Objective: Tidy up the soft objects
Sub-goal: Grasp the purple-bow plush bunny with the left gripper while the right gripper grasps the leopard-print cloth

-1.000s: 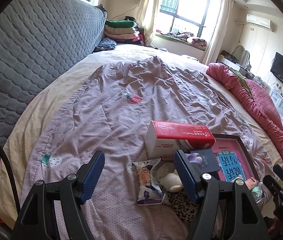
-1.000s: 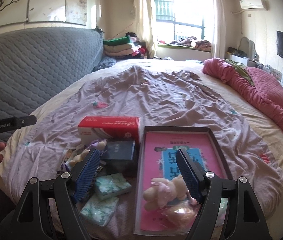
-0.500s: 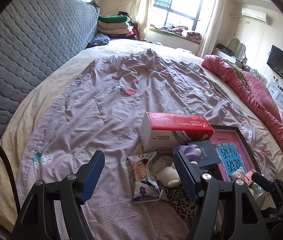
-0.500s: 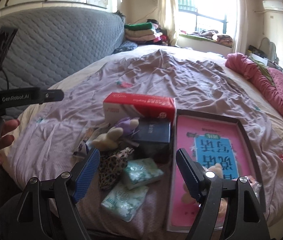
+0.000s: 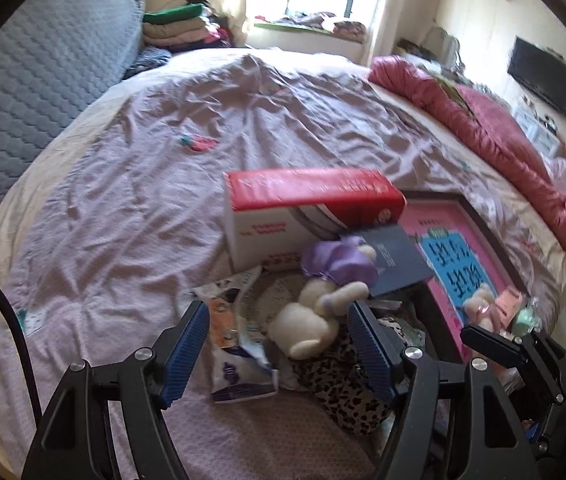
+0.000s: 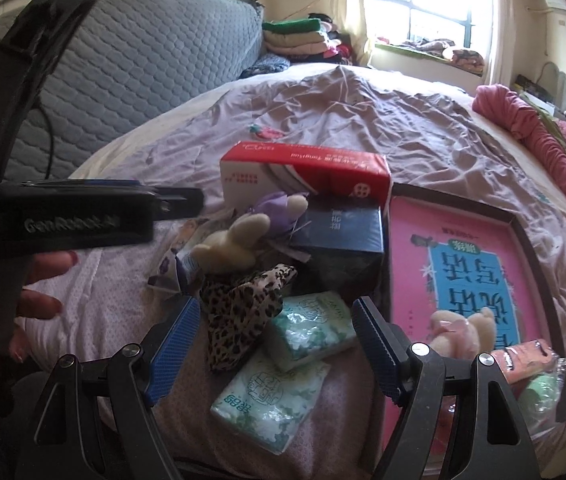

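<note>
Soft toys [image 5: 315, 320] and tissue packs [image 6: 271, 396] are being approached on the bed [image 5: 123, 220] by the left gripper [image 5: 279, 352] and right gripper [image 6: 273, 344], both held open and empty.

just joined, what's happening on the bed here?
A person holds a gripper in each hand over a pile of soft items on the bed. The left gripper is open above the cream plush bunny; the right gripper is open above the leopard-print pouch and two green tissue packs. Nothing is gripped yet. A pink plush already lies in the pink-lined tray beside the pile.
</note>
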Demonstrator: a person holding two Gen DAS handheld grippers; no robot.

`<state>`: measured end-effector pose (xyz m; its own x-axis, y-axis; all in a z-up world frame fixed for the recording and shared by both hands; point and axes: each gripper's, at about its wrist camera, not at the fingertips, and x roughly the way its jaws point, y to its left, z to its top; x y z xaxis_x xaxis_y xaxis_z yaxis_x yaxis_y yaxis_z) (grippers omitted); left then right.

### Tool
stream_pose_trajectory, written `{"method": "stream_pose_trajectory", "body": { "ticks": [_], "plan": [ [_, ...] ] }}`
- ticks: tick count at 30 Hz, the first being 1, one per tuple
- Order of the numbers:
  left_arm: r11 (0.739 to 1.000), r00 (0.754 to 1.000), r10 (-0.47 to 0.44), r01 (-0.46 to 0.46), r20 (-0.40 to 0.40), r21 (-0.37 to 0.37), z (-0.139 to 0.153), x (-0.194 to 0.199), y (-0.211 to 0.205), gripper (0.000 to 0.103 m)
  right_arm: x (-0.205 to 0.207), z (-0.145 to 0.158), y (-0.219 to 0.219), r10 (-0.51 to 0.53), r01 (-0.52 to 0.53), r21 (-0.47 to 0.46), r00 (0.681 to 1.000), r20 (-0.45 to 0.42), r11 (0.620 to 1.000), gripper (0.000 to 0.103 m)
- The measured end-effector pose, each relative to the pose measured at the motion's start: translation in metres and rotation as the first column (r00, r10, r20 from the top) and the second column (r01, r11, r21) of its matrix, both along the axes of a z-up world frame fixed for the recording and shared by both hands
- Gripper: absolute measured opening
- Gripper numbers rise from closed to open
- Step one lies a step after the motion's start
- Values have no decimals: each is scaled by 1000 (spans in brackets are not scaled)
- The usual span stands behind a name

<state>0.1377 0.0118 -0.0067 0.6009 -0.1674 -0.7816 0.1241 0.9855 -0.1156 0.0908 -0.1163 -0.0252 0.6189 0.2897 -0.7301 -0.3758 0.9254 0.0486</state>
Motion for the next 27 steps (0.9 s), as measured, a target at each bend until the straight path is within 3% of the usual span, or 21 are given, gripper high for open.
{"method": "stream_pose_trajectory", "body": {
  "ticks": [9,17,19,21,24,27],
  "plan": [
    [996,995,-74,76,-65,38,-25,19,-21,71,8,-10,-3,10,-10,7,1000,-12,1000,80],
    [997,992,-82,83,-92,1,-34,33,-17,71,17,-19,6,50,-50,-21,999,-4,999,80],
    [996,991,-89,90,-104,6,-38,36,-16,67,19,-19,11,74,-74,-32,997,3,997,80],
    [995,989,-96,97,-110,8,-41,39,-14,57,20,-19,16,96,-95,-44,995,17,995,80],
    [993,983,-118,116,-138,-23,-47,43,-13,48,25,-23,22,116,-115,-47,993,19,992,68],
    [991,981,-132,129,-141,-36,-49,44,-13,45,32,-31,24,115,-115,-60,993,-13,992,45]
  ]
}}
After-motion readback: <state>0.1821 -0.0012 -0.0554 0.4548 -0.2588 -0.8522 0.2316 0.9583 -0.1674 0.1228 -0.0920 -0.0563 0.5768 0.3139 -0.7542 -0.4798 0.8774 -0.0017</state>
